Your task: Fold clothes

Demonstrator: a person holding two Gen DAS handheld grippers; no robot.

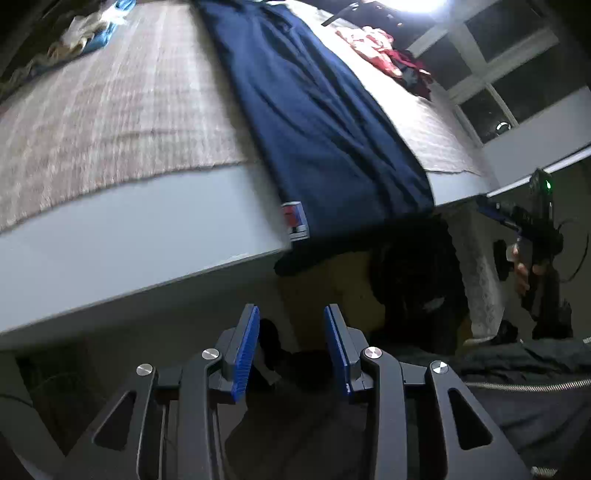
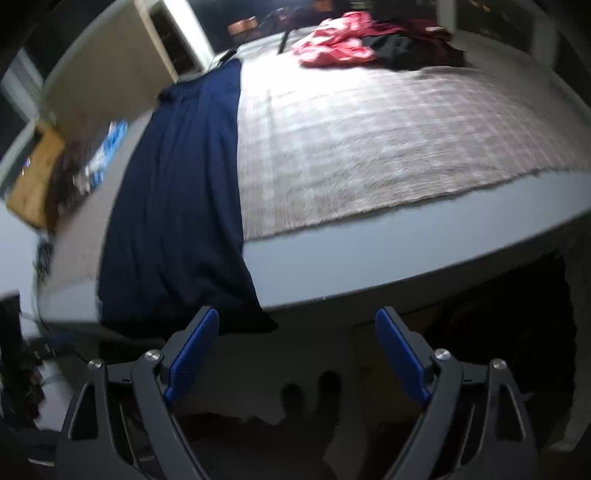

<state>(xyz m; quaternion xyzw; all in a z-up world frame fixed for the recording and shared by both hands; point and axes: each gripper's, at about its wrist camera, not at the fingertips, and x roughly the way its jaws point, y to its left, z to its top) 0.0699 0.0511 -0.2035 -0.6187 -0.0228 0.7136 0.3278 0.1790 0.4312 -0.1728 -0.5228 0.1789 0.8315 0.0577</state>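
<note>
So it's a grey table (image 1: 140,221) with a pale checked cloth (image 1: 110,103) spread over most of it, dark windows (image 1: 517,66) behind. Far left of the table there's a rumpled heap of cream and blue clothes (image 1: 88,33). The navy garment (image 1: 314,118) lies in a long strip down the middle of the cloth, a bit creased, with its near end hanging over the table edge. There's a small red, white and blue label (image 1: 294,218) on that hanging end, way too blurry to read. Off to the right at the back sits a pink and dark red pile (image 2: 354,37). The left gripper (image 1: 291,350) is below the edge with a narrow gap and nothing in it; the right gripper (image 2: 297,354) is spread wide, also empty.
</note>
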